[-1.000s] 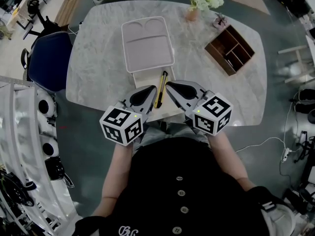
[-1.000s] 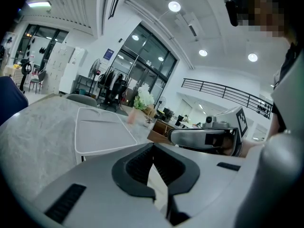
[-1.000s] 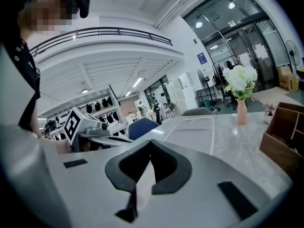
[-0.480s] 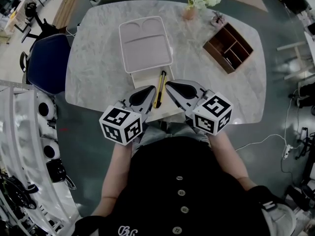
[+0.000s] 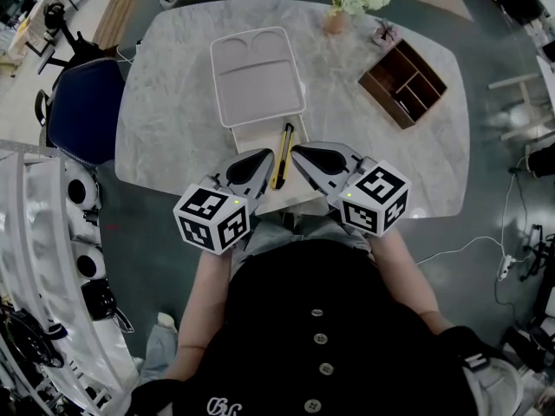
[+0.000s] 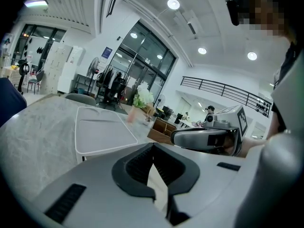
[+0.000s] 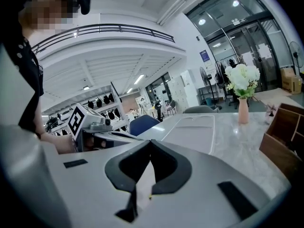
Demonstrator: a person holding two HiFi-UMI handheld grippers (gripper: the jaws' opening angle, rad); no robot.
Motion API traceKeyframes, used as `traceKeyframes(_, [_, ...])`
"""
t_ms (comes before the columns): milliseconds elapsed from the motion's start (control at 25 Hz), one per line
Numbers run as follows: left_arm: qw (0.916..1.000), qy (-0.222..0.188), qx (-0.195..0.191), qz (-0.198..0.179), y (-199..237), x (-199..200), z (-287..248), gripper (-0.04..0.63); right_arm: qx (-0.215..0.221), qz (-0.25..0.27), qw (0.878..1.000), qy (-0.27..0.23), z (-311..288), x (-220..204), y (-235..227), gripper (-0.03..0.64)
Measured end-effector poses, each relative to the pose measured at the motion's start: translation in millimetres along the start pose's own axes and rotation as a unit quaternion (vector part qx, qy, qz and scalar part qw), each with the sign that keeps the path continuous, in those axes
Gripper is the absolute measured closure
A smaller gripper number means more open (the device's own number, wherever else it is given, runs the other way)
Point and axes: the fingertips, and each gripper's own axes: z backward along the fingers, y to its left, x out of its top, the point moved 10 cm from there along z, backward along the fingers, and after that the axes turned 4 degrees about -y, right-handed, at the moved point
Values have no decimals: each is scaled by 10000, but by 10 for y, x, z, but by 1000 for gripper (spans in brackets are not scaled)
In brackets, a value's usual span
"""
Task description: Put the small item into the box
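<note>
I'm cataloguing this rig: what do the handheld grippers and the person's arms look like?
The left gripper and right gripper are smooth light-grey shells tapering to a beak, with black ribbed pads inside. Each carries a white cube of black square markers with a green light. No cables show. The person wears a black buttoned top; forearms are unsleeved.

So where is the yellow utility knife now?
The utility knife lies in the head view between the left gripper and right gripper, just below the pale tray.
</note>
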Motion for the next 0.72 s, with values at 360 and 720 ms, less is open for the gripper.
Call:
traceKeyframes(360, [10000, -49, 70, -1, 39, 17, 25, 577, 85, 4, 9999, 55, -18, -22, 6, 615])
traceKeyframes(720, [10000, -25, 72, 53, 43, -14, -18, 577, 121, 5, 9999, 85, -56, -36, -46, 615])
